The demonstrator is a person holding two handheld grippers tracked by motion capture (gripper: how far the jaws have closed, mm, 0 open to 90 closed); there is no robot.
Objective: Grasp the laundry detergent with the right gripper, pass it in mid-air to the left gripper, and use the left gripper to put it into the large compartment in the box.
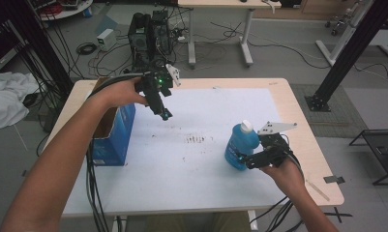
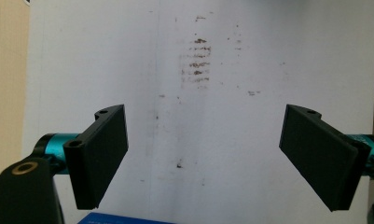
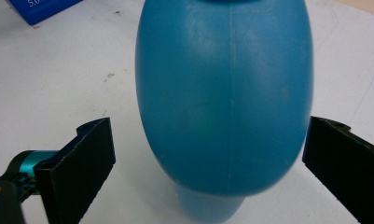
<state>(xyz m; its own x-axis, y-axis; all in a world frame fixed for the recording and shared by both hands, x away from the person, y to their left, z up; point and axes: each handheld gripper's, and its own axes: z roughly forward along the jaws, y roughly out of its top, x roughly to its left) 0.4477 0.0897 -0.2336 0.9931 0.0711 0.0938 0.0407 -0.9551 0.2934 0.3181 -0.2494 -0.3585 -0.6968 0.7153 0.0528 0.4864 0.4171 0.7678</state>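
- We saw a blue bottle with a white cap, its belly rounded and egg-like with a moulded seam, standing upright on the white sheet, well right of the brown stains.
- Our right gripper had its jaws spread wide either side of the bottle's belly, not pressing it.
- Our left gripper hung above the sheet beyond the stains, jaws wide and empty, beside the blue box.

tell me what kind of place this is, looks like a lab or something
Probably a robotics lab or workshop: loose cables run over the grey floor, black metal frame struts stand beside the table, and electronic equipment sits behind it.
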